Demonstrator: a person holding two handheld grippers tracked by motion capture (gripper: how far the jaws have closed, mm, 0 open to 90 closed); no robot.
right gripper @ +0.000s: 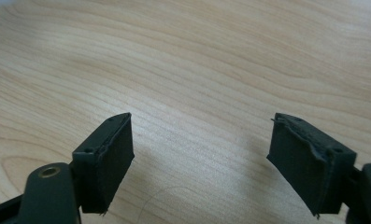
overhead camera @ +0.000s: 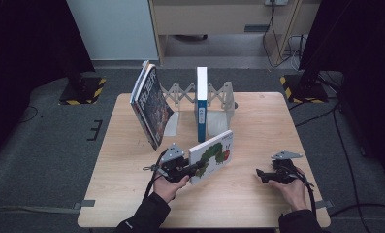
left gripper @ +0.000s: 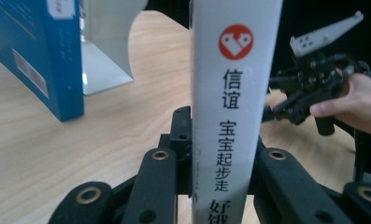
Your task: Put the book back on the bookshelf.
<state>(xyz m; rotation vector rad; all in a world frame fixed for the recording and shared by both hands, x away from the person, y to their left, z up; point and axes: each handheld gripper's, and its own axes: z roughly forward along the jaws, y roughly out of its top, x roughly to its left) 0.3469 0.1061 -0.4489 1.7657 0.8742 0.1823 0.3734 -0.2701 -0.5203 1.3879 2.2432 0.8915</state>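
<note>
Grip matters most: the left gripper (overhead camera: 196, 168) pinches the caterpillar book (overhead camera: 213, 154) near the table's (overhead camera: 258, 194) middle; it should stay upright toward the bookend rack (overhead camera: 219, 97). Right gripper (overhead camera: 259, 174) jaws spread, empty.

My left gripper (overhead camera: 196, 168) clamps a glossy white board book (overhead camera: 212, 155) in matt black plastic; my right gripper (right gripper: 199, 163) shows worn rubbery pads (right gripper: 110, 158) over the table's (overhead camera: 258, 116) smooth pale wood grain
</note>
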